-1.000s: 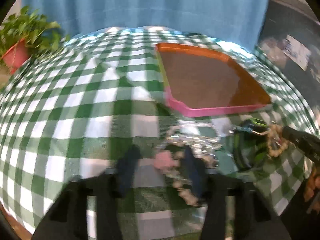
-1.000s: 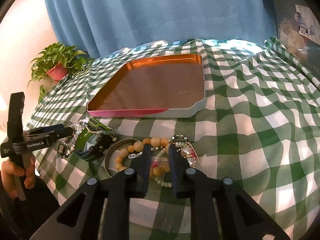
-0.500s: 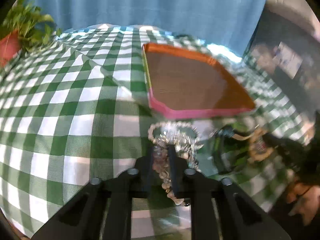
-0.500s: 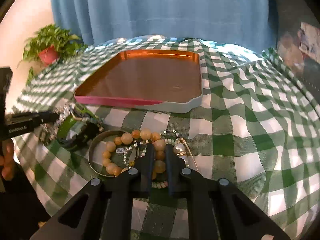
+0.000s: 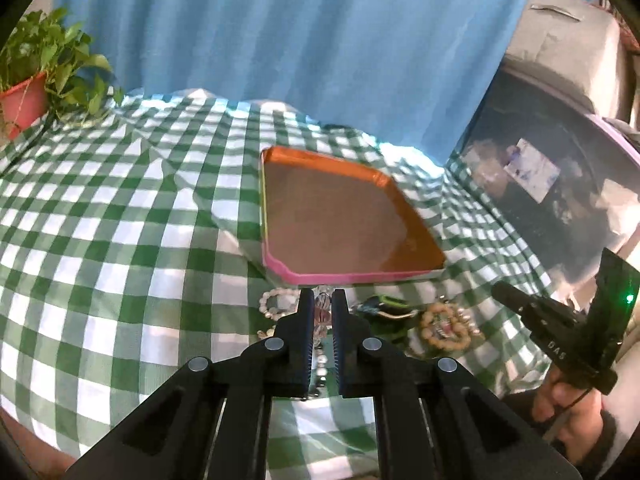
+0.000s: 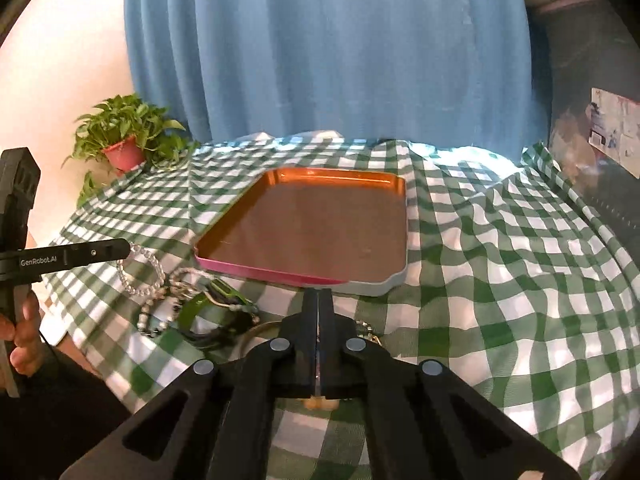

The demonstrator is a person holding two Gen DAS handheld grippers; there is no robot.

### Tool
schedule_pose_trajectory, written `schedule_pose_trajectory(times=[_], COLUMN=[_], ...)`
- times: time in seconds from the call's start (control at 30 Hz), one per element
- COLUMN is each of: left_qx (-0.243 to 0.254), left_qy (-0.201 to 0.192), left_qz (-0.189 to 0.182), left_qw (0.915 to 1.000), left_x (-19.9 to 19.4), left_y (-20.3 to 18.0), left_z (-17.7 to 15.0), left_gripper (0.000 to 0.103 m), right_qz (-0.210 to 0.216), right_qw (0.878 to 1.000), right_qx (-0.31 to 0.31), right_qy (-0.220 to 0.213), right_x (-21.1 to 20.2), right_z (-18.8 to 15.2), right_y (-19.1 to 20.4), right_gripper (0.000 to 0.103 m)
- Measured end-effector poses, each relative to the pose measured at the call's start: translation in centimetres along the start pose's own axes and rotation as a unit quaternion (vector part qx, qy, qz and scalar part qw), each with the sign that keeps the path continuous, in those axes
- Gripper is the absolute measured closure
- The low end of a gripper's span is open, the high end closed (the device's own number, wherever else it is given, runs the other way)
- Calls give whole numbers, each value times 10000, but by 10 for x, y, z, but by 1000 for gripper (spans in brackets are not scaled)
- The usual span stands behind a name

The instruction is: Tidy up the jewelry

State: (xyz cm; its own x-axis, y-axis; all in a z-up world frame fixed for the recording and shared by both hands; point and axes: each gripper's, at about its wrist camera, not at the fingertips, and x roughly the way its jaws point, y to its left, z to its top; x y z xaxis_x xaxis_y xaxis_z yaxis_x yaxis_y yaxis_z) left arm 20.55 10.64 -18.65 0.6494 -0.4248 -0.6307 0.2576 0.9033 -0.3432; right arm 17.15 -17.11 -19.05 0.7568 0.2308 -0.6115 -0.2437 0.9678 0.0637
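My left gripper (image 5: 322,296) has a clear bead bracelet (image 5: 322,312) between its jaws, which are closing on it; the strand dangles off the cloth. In the right wrist view the left gripper (image 6: 126,246) carries that bracelet (image 6: 140,276) as a hanging loop. My right gripper (image 6: 318,296) is shut, and orange beads (image 6: 320,402) peek out under its fingers. From the left wrist view the right gripper (image 5: 500,290) hovers by the orange bead bracelet (image 5: 444,326). The orange tray (image 5: 352,278) with a pink front rim lies just beyond, with nothing in it.
A green bangle (image 6: 200,308), a white bead bracelet (image 5: 276,304) and a thin metal bangle (image 6: 260,326) lie on the green checked cloth (image 6: 500,280) before the tray. A potted plant (image 6: 124,136) stands at the far left. A blue curtain hangs behind. A hand (image 6: 24,328) grips the left tool.
Both grippers closed on bead bracelets and rose from the cloth. The left one went from open over the pile to pinching the clear strand. The tray now looks farther below.
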Motion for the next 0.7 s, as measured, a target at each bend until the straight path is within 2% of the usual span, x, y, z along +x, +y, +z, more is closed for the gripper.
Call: schedule_pose_trajectory(times=[0.13,0.23,0.33,0.43,0.53,0.57,0.6,0.7], left_qx=[4,-160,-386,-549,-598,-551,-493,-441], left_qy=[-73,-35,177,497,741,778,762,881], left_qz=[-92,-361,-416,-230,-115,-57,43,183], left_qw=[9999,9992,9982,9970,9954,9954,9959,9950], left_x=[-17,-27,-18,6,20,22,24,31], left_y=[-7,-3,5,20,28,29,29,32], left_z=[-2,-12,-28,-48,-56,-57,-58,-64], left_gripper=[94,94,94,94,94,94,94,94], right_qz=[-122,-329,-155,-53,-111,-91,-48,-111], right_qw=[9999,9994,9989,9983,9981,9979,9977,9962], right_qx=[-72,-30,167,110,-105,-103,-82,-35], right_qy=[20,130,409,570,602,630,669,862], right_x=[-9,-8,1,9,15,19,23,40], right_z=[-2,-13,-30,-38,-39,-39,-38,-36], right_y=[0,-8,-19,-17,-10,-10,-11,-15], right_gripper=[103,101,98,97,88,81,80,79])
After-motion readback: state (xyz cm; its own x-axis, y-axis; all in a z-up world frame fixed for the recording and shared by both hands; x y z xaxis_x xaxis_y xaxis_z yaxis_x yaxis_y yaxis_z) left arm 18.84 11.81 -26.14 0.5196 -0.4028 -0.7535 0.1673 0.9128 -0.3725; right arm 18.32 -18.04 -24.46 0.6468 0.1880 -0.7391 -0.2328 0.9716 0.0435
